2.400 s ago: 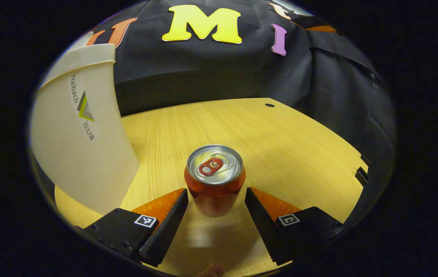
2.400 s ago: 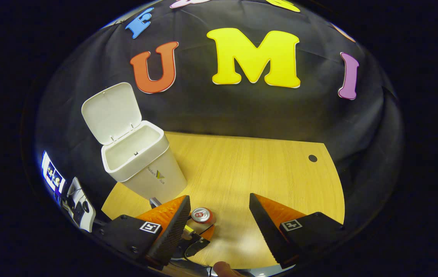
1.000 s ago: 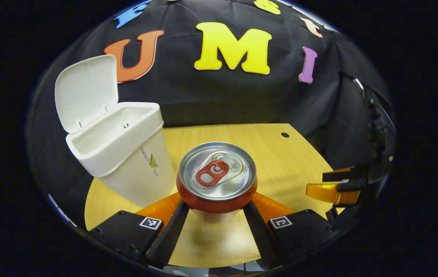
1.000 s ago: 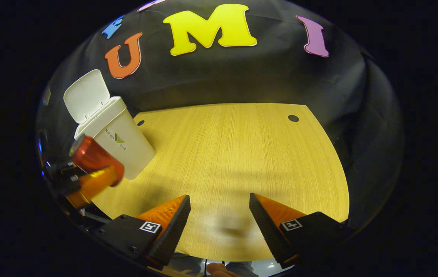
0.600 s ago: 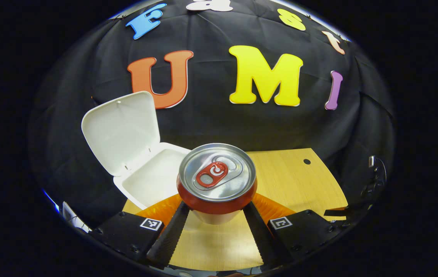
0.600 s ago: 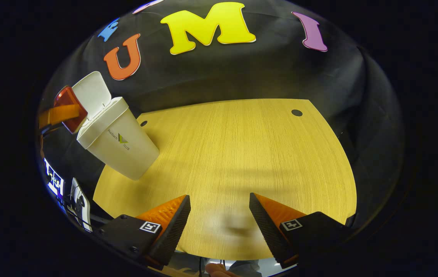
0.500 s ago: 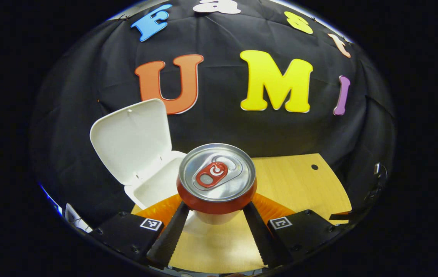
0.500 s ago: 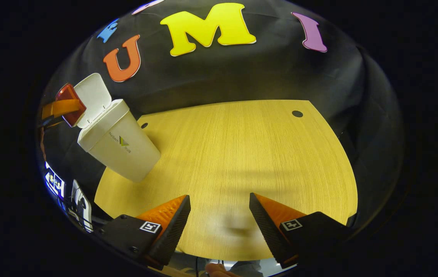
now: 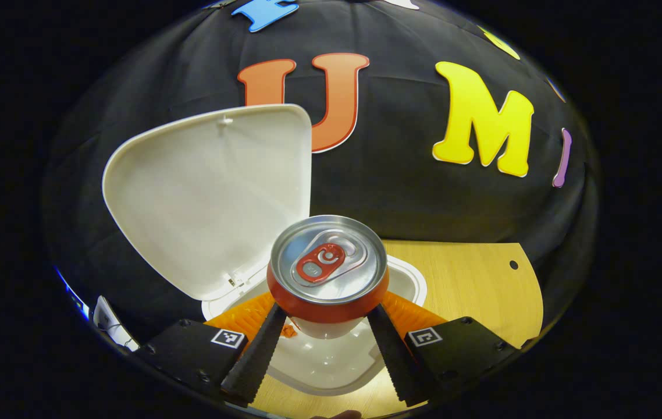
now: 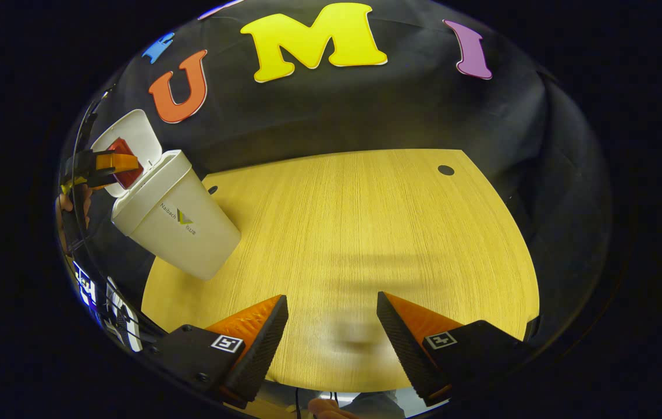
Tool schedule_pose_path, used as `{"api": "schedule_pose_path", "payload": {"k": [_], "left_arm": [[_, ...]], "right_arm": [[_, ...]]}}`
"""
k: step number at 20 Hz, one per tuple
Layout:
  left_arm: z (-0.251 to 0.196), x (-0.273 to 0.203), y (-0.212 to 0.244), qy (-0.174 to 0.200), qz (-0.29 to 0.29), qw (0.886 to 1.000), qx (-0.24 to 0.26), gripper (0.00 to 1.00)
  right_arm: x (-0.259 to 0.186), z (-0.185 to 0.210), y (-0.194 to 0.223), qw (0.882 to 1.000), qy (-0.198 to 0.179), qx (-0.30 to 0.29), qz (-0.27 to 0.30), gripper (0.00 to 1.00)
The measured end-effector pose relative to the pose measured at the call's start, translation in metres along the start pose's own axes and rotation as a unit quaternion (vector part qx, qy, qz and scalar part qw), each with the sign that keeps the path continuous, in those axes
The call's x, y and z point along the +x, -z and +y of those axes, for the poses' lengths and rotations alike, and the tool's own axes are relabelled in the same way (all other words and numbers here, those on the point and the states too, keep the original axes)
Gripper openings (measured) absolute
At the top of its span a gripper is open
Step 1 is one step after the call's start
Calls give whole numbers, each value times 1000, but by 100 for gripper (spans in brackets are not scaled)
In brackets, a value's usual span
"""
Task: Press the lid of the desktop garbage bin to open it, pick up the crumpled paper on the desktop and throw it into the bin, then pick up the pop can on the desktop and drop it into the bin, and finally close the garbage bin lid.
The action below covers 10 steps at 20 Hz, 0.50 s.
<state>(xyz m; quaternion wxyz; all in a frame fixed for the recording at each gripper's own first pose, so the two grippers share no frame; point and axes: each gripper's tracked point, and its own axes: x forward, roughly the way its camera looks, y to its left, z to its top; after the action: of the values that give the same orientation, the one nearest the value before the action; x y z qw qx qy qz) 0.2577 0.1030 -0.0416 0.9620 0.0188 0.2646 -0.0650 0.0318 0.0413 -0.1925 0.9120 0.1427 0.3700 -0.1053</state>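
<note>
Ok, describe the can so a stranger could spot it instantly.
Find the white plastic bin at the wooden table's left end, its hinged lid raised. Held above its mouth by the left gripper is a red pop can, silver-topped with a red pull tab.

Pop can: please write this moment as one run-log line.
pop can: held in left tongs | over open bin | lid: up | right tongs: open, empty, above table

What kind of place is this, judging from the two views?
Probably a staged recording booth, not a real home: a black cloth wall hangs behind a bare wooden desktop, on which stands a white garbage bin. The left gripper holds a pop can above its opening.
</note>
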Motion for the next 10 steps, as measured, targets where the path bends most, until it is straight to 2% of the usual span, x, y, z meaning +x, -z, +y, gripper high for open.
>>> {"api": "schedule_pose_path", "payload": {"k": [1, 5, 7, 8, 10], "left_arm": [[4, 9, 5, -5, 8, 1000, -4, 86], [5, 20, 12, 2, 19, 1000, -14, 87], [4, 16, 6, -5, 6, 1000, -9, 88], [4, 13, -1, -11, -6, 1000, -6, 88], [5, 4, -15, -32, -28, 999, 1, 87]], "right_arm": [[1, -2, 1, 1000, 5, -2, 3, 97], [2, -6, 7, 1000, 7, -7, 11, 97], [3, -10, 5, 1000, 6, -7, 11, 97], [3, -10, 5, 1000, 2, -8, 13, 94], [2, -15, 1, 1000, -1, -15, 11, 97]]}}
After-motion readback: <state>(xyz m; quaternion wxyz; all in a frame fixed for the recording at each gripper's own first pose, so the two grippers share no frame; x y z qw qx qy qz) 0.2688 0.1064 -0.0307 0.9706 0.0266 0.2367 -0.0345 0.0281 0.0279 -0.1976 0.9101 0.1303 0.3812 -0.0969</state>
